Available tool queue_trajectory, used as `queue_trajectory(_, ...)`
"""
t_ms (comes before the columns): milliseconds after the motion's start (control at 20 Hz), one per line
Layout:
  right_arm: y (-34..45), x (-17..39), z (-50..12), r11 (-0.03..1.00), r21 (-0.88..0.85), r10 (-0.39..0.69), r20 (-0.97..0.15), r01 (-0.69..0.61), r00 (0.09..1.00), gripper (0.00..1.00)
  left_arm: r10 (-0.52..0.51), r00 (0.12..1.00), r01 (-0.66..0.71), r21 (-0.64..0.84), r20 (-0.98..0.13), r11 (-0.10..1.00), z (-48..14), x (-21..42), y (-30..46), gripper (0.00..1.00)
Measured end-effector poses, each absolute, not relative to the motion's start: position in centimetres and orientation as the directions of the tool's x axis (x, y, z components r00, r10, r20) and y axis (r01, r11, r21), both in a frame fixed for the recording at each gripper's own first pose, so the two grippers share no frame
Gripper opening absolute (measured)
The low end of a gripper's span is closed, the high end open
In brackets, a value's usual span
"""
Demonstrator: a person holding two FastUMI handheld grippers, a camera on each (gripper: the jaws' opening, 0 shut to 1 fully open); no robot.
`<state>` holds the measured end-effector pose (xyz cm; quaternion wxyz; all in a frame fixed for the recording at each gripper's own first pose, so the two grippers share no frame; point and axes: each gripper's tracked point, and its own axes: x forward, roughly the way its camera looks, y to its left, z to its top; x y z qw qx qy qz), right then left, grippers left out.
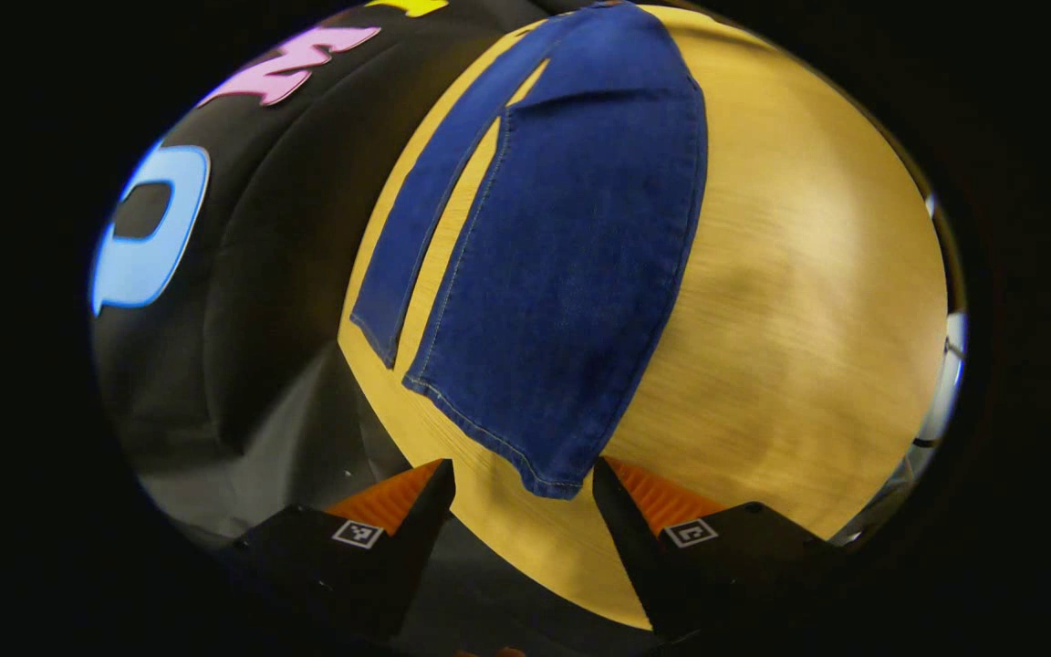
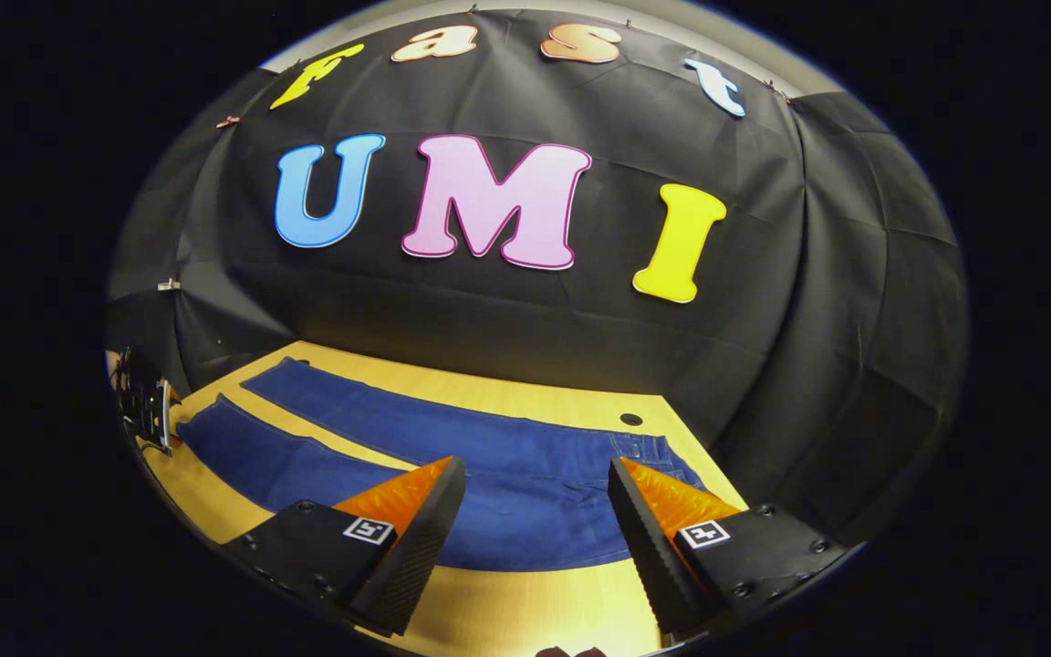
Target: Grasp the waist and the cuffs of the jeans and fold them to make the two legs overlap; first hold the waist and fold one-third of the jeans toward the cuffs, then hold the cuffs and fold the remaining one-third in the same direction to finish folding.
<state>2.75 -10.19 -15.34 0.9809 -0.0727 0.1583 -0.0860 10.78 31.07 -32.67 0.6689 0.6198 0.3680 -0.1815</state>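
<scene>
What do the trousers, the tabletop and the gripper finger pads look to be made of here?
Jeans: blue denim, matte, with a woven texture and pale contrast stitching along the hems. Table: probably wood or wood-look laminate, a yellow grained surface with a soft sheen. Left gripper's finger pads: orange and ribbed, likely rubber or soft plastic, on black fingers.

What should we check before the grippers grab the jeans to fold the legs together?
1. Jeans lie flat on the wooden table: ok.
2. The two legs are spread apart, not yet overlapped: ok for starting.
3. Left hand-held gripper is open, near cuff between its fingers: ok.
4. Right hand-held gripper is open, facing the waist: ok.
5. Either gripper touching the denim: cannot tell.
</scene>
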Motion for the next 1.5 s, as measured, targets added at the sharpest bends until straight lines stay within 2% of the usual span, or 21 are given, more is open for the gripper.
queue_trajectory(200, -13.6, 3.8, -15.8, 0.954, -0.252, -0.229, -0.268, 0.162, 0.936, 0.97, 0.2, 0.641, 0.733, 0.668, -0.741, 0.126, -33.4, 12.0, 30.4, 0.93)
queue_trajectory(350, -17.0, 4.6, -16.6, 0.931, -0.315, -0.271, -0.259, 0.184, 0.927, 0.96, 0.19, 0.624, 0.742, 0.651, -0.757, 0.159, -34.0, 13.1, 30.0, 0.71)
queue_trajectory(400, -18.0, 4.9, -16.4, 0.927, -0.324, -0.275, -0.248, 0.188, 0.929, 0.97, 0.19, 0.603, 0.752, 0.631, -0.775, 0.19, -34.4, 13.2, 30.0, 0.74)
queue_trajectory(450, -18.9, 5.2, -16.1, 0.922, -0.336, -0.281, -0.23, 0.195, 0.932, 0.97, 0.187, 0.583, 0.759, 0.612, -0.791, 0.222, -34.7, 13.0, 30.1, 0.6)
queue_trajectory(500, -19.9, 5.6, -15.9, 0.911, -0.362, -0.285, -0.216, 0.195, 0.934, 0.96, 0.19, 0.567, 0.765, 0.598, -0.802, 0.241, -34.9, 12.6, 30.2, 0.53)
queue_trajectory(650, -23.6, 6.6, -15.0, 0.847, -0.505, -0.28, -0.156, 0.167, 0.947, 0.96, 0.202, 0.568, 0.753, 0.603, -0.798, 0.264, -35.4, 12.9, 29.9, 0.12)
queue_trajectory(700, -24.8, 7.2, -14.5, 0.813, -0.565, -0.263, -0.139, 0.142, 0.955, 0.97, 0.208, 0.566, 0.744, 0.603, -0.798, 0.288, -35.3, 12.9, 30.1, 0.2)
queue_trajectory(900, -29.4, 8.7, -14.1, 0.612, -0.791, -0.172, -0.126, 0.006, 0.977, 0.96, 0.203, 0.565, 0.736, 0.6, -0.8, 0.315, -35.2, 12.9, 29.6, 0.1)
queue_trajectory(1050, -33.0, 7.5, -18.5, 0.523, -0.835, -0.149, -0.286, -0.17, 0.947, 0.97, 0.211, 0.56, 0.737, 0.598, -0.801, 0.314, -35.3, 13.0, 29.9, 0.06)
queue_trajectory(1100, -33.4, 6.8, -19.9, 0.505, -0.828, -0.123, -0.348, -0.243, 0.929, 0.97, 0.214, 0.555, 0.737, 0.595, -0.804, 0.321, -35.2, 13.0, 29.9, 0.06)
queue_trajectory(1150, -33.8, 6.3, -20.9, 0.467, -0.83, -0.103, -0.395, -0.306, 0.913, 0.97, 0.212, 0.55, 0.737, 0.589, -0.808, 0.331, -35.2, 13.0, 29.9, 0.11)
queue_trajectory(1200, -34.4, 5.6, -21.6, 0.411, -0.839, -0.09, -0.427, -0.357, 0.9, 0.97, 0.21, 0.546, 0.735, 0.584, -0.811, 0.345, -35.2, 13.0, 29.9, 0.06)
queue_trajectory(1400, -37.2, 3.5, -26.5, 0.223, -0.805, -0.089, -0.579, -0.55, 0.81, 0.97, 0.202, 0.539, 0.743, 0.574, -0.818, 0.344, -35.2, 13.0, 29.9, 0.06)
queue_trajectory(1450, -37.4, 3.1, -28.1, 0.185, -0.781, -0.09, -0.618, -0.597, 0.781, 1.0, 0.2, 0.538, 0.744, 0.573, -0.819, 0.343, -35.2, 13.0, 29.8, 0.06)
queue_trajectory(1500, -37.9, 2.8, -29.6, 0.137, -0.759, -0.096, -0.65, -0.637, 0.754, 0.95, 0.2, 0.537, 0.746, 0.572, -0.819, 0.341, -35.2, 13.0, 29.9, 0.06)
